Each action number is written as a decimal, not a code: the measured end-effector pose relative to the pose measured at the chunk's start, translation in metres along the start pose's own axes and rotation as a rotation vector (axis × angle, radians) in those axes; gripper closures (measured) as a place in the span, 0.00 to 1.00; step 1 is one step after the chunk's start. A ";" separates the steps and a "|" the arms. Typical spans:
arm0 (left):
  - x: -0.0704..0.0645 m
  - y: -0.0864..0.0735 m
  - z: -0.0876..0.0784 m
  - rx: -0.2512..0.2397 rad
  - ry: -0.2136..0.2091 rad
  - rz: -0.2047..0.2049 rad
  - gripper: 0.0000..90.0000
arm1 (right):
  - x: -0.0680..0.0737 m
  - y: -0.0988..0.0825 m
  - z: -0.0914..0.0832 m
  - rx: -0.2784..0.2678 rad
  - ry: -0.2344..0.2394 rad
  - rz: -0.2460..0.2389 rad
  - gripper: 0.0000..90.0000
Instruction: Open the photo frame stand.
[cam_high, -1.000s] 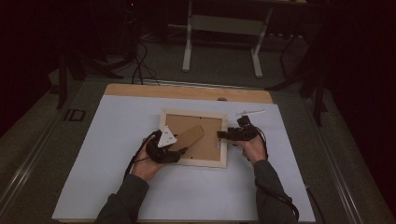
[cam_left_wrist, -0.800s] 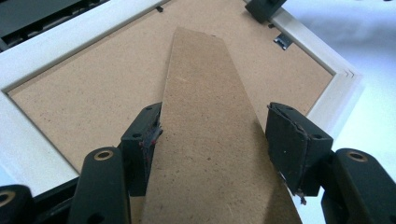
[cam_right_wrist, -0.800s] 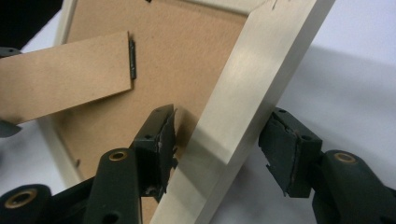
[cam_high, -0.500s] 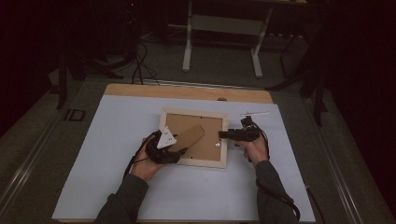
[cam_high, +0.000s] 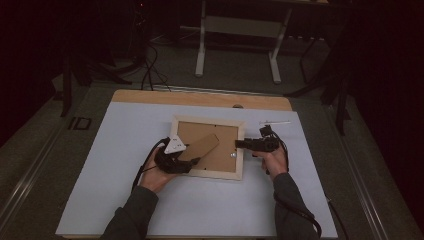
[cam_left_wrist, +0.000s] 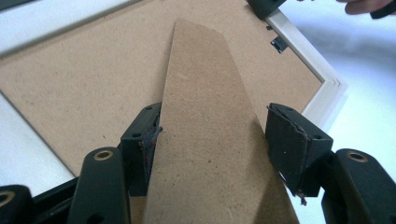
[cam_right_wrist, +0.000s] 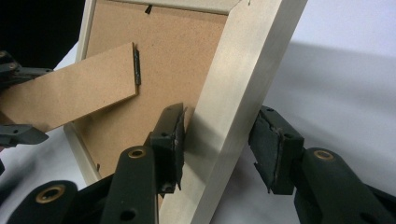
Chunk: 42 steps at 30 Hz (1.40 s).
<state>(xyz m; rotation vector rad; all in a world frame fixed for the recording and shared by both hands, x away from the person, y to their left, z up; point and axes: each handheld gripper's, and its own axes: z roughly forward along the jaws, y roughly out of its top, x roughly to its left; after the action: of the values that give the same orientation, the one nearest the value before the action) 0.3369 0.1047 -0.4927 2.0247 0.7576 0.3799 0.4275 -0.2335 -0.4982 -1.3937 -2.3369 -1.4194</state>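
lying face down near the middle of the white bench (cam_high: 125, 200), the one picture frame (cam_high: 208, 146) shows its brown backing board, and it is the landmark for everything here. in the high view the left hand-held gripper (cam_high: 192, 162) sits over the frame's near-left corner, on the loose end of the single stand leg (cam_high: 202, 146), a cardboard strip that runs slanting across the backing. the right hand-held gripper (cam_high: 240, 144) reaches the frame's right rail from outside it. one thin pale stick (cam_high: 274, 122) lies on the bench just beyond the frame's far-right corner.

in the left gripper view the stand leg (cam_left_wrist: 205, 135) passes between the two jaws; one pad (cam_left_wrist: 145, 140) touches its edge, the other pad stands a little off it, so this hand-held gripper is released around the leg, not clenched on it. a small metal tab (cam_left_wrist: 279, 44) sits by the wooden rail (cam_left_wrist: 310, 70).

in the right gripper view the frame's rail (cam_right_wrist: 233, 107) stands between the jaws, which have just been closing; one pad (cam_right_wrist: 175, 135) is against the inner side, the other pad is off the outer side, so nothing is grasped yet. the leg's hinge (cam_right_wrist: 136, 64) is attached to the backing.

i judge the work early: both tools are placed, but neither grip is made, and the leg is not yet swung out or the frame stood up.
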 end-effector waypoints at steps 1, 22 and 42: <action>0.001 0.000 0.001 -0.001 -0.011 -0.021 0.45 | 0.000 0.000 0.000 -0.001 0.000 -0.001 0.62; 0.017 0.004 0.005 0.079 -0.169 -0.235 0.60 | 0.009 0.003 -0.004 -0.012 -0.018 -0.041 0.63; 0.006 0.014 0.007 0.101 -0.112 -0.137 0.69 | 0.024 0.016 -0.018 -0.054 -0.050 -0.105 0.68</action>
<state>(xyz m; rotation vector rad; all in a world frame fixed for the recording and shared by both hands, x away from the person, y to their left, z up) 0.3502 0.0983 -0.4847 2.0545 0.8553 0.1512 0.4190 -0.2283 -0.4663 -1.3538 -2.4546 -1.5016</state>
